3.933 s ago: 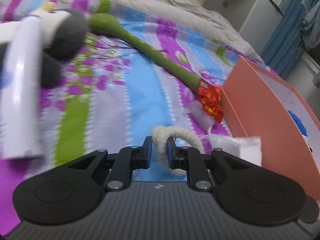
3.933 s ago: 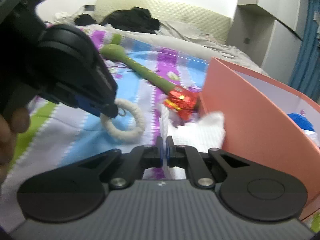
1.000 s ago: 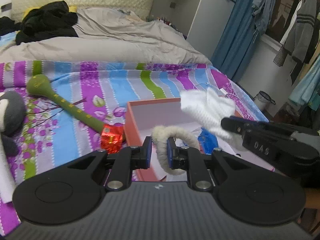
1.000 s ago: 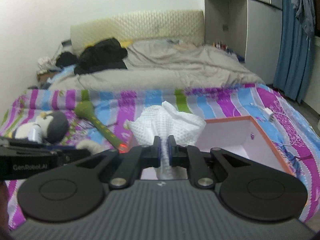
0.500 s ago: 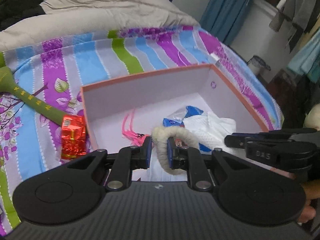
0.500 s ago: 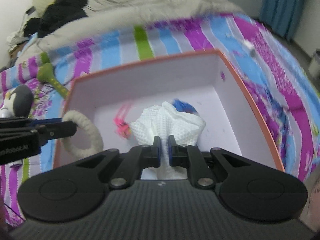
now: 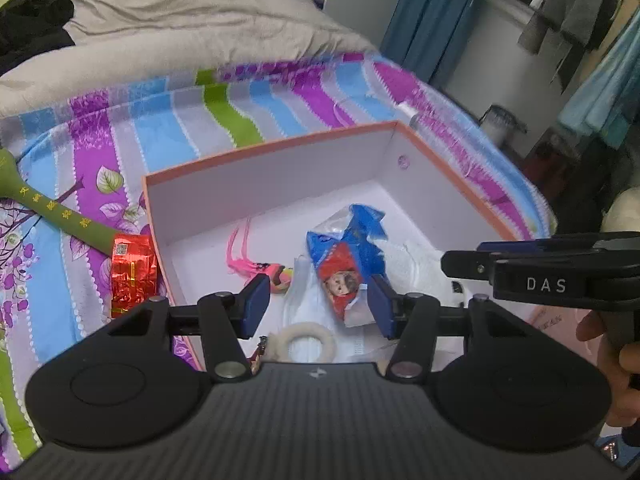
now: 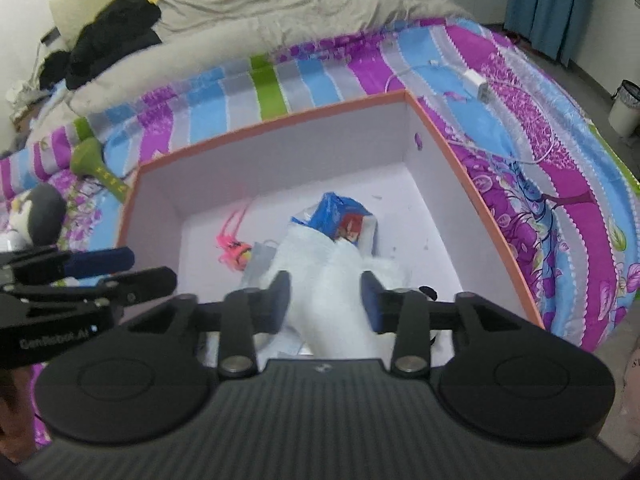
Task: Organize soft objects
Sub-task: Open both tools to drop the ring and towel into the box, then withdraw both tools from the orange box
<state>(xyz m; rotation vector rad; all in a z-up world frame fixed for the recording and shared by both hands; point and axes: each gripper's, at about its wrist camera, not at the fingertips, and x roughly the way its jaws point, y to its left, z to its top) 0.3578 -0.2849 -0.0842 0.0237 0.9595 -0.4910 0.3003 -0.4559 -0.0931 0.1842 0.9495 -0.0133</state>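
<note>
A cream rope ring (image 7: pixel 306 343) is seen lying flat at lower centre inside the orange box (image 7: pixel 256 148), beside a white waffle cloth (image 8: pixel 340 280) blurred at that view's centre.

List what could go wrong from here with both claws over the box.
1. The white cloth sits between the opening right claw and may snag on a pad when it lifts.
2. The rope ring lies near the box's near wall below the opening left claw; a low sweep might drag it out.
3. The claws are close together and might knock each other on withdrawing.
</note>
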